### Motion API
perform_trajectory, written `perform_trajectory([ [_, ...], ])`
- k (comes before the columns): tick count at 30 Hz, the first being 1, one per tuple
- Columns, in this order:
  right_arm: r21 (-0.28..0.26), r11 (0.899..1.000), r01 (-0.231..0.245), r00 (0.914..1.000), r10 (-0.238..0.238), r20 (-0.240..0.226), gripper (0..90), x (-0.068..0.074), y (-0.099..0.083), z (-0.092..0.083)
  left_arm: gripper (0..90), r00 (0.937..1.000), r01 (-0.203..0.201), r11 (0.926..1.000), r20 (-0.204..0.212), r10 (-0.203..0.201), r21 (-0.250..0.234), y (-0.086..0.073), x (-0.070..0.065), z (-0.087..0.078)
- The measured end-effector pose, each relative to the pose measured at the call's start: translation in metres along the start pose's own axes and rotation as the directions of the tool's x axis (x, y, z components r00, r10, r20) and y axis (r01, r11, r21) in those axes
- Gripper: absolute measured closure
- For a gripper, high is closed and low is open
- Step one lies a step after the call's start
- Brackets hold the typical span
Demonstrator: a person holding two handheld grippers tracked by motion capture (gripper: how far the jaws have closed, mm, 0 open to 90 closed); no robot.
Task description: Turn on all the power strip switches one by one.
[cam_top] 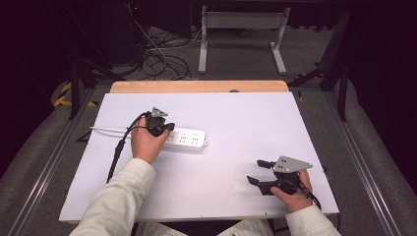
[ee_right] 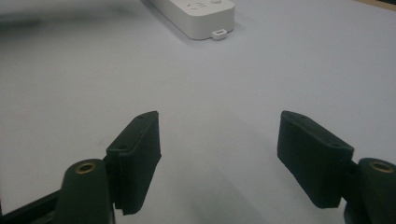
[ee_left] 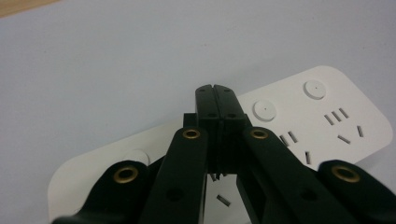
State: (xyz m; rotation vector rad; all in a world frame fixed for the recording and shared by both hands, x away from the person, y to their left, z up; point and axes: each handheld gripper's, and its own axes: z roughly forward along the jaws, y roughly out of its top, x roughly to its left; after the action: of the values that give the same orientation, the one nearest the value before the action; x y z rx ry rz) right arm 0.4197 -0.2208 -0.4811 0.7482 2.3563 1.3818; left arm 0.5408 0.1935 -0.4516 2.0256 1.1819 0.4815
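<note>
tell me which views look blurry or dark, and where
High view: white table evenly lit, surroundings nearly black. Left gripper view: shut left gripper and power strip fairly sharp. Right gripper view: far top left smeared, soft shadows under the open right gripper.

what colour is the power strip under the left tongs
White, with round white buttons and dark socket slots. The power strip shows best in the left gripper view.
</note>
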Motion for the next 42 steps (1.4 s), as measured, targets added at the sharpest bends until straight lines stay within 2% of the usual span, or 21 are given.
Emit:
perform_trajectory([
  [3,0.001,1.000,-0.001,1.0000,0.001,0.000,31.0,-0.0001,-0.0001,0.0000,90.0,1.0000,0.002,1.0000,-0.006,-0.002,0.004,-0.0009,-0.0004,0.0013],
  [9,0.001,1.000,0.000,1.0000,0.000,-0.002,31.0,0.0003,0.0001,-0.0003,90.0,0.9995,-0.021,0.9998,-0.024,0.021,0.008,-0.0019,0.0008,0.0030],
  [22,0.000,1.000,0.001,1.0000,-0.001,-0.003,30.9,0.0003,0.0001,-0.0005,90.0,0.9989,-0.030,0.9993,-0.034,0.031,0.022,-0.0045,0.0001,0.0060],
  [28,0.001,1.000,0.004,1.0000,-0.004,-0.004,30.8,0.0006,0.0003,-0.0002,90.0,0.9999,0.008,0.9995,-0.008,-0.008,0.032,-0.0029,0.0012,0.0068],
  [42,0.003,1.000,0.007,1.0000,-0.007,-0.005,30.8,0.0010,0.0002,-0.0001,90.0,0.9997,0.024,0.9982,-0.008,-0.023,0.055,-0.0021,0.0019,0.0070],
])
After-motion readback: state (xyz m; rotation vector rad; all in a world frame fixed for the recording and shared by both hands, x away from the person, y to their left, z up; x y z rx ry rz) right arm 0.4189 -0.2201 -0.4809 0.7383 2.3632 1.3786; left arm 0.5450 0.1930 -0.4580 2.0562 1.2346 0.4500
